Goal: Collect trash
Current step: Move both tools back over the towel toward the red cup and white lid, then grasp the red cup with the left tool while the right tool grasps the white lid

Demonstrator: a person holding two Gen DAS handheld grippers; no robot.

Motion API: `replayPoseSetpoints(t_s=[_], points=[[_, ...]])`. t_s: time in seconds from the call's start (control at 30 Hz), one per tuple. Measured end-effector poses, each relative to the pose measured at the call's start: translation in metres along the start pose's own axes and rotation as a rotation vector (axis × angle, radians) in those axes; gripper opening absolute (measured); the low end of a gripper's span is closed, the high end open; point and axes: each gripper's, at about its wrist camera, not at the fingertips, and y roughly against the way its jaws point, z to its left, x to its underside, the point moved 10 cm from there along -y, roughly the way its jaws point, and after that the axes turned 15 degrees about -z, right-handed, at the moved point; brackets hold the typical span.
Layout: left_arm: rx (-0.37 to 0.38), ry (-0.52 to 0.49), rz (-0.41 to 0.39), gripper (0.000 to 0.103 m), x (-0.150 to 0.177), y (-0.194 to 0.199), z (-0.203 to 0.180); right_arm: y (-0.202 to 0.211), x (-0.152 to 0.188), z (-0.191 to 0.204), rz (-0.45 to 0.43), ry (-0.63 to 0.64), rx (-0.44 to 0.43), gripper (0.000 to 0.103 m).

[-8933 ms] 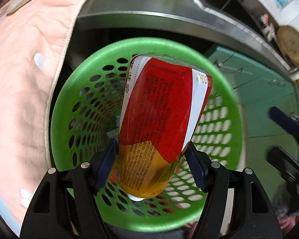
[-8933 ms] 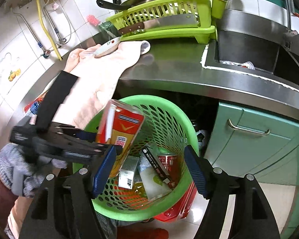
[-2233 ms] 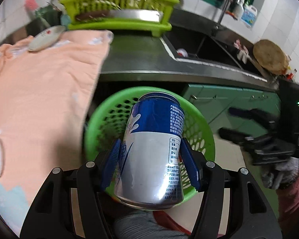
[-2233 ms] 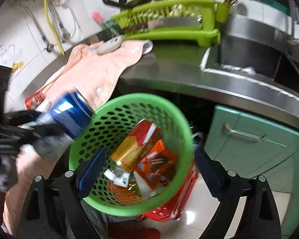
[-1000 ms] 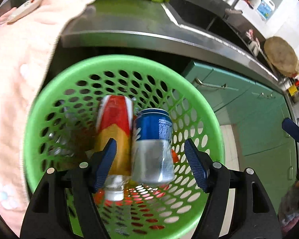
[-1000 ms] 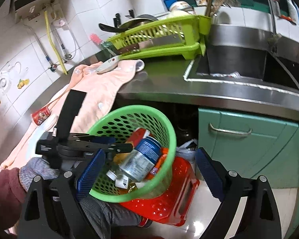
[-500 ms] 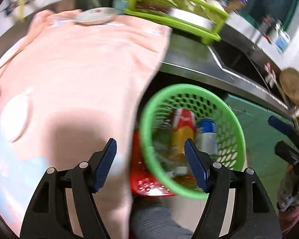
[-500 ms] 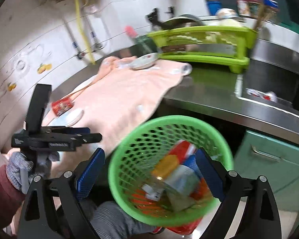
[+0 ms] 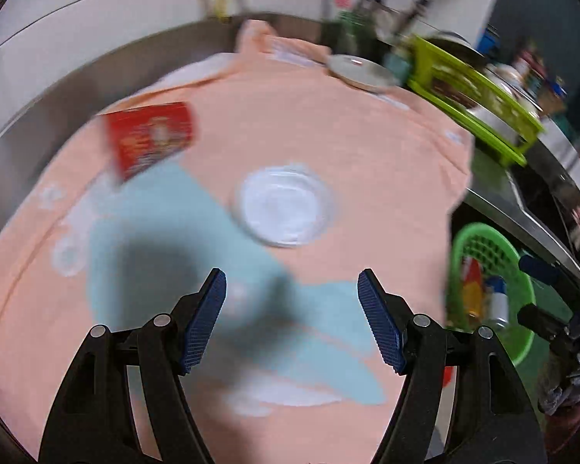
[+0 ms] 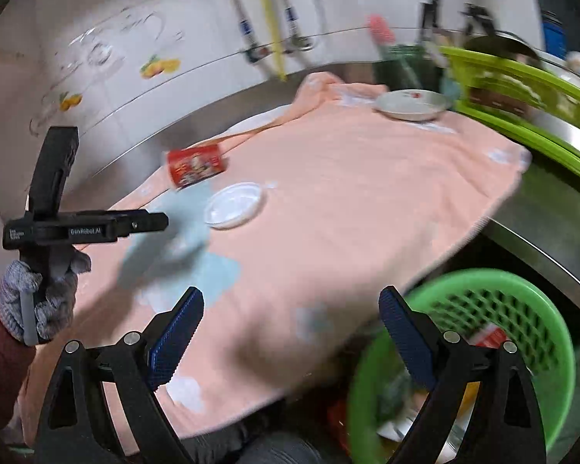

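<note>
A red can (image 9: 150, 137) (image 10: 196, 164) lies on its side on the pink towel (image 9: 367, 178) (image 10: 348, 201) near the back wall. Close to it rests a white plastic lid (image 9: 284, 207) (image 10: 234, 205). My left gripper (image 9: 292, 323) hangs open above the towel, in front of the lid, nothing between its fingers; the right wrist view shows it from the side (image 10: 150, 224), held by a gloved hand (image 10: 38, 301). My right gripper (image 10: 290, 338) is open and empty over the towel's front edge. The green basket (image 9: 522, 282) (image 10: 537, 294) holds cans and wrappers.
A metal plate (image 10: 410, 105) lies on the towel's far end beside a lime dish rack (image 10: 529, 96) (image 9: 479, 96). Pipes run down the tiled wall (image 10: 174, 31). A steel counter edge (image 10: 541, 255) passes above the basket.
Both grippers have swung left, away from the basket and over the towel. The blue can that the left gripper held earlier now lies in the basket. The views are motion-blurred.
</note>
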Motion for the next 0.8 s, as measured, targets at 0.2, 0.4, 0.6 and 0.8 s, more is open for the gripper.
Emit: replayPoseSetpoints(t_s=[0.2,0.4,0.6,0.8], points=[[-0.108,0.047,-0.033,0.070,-0.013,0.000,0.071,-0.058,-0.005,0.037,0.048,0.045,-0.067,0.089],[-0.172,0.117,-0.070,0.070,-0.035,-0.013,0.130,-0.114,-0.011,0.062,0.085,0.122,-0.082,0.091],[-0.184,0.149,-0.083,0.070,-0.052,-0.032,0.158,-0.160,-0.012,0.068,0.128,0.155,-0.074,0.092],[-0.168,0.154,-0.096,0.070,-0.068,-0.049,0.167,-0.189,-0.008,0.066,0.163,0.188,-0.045,0.094]])
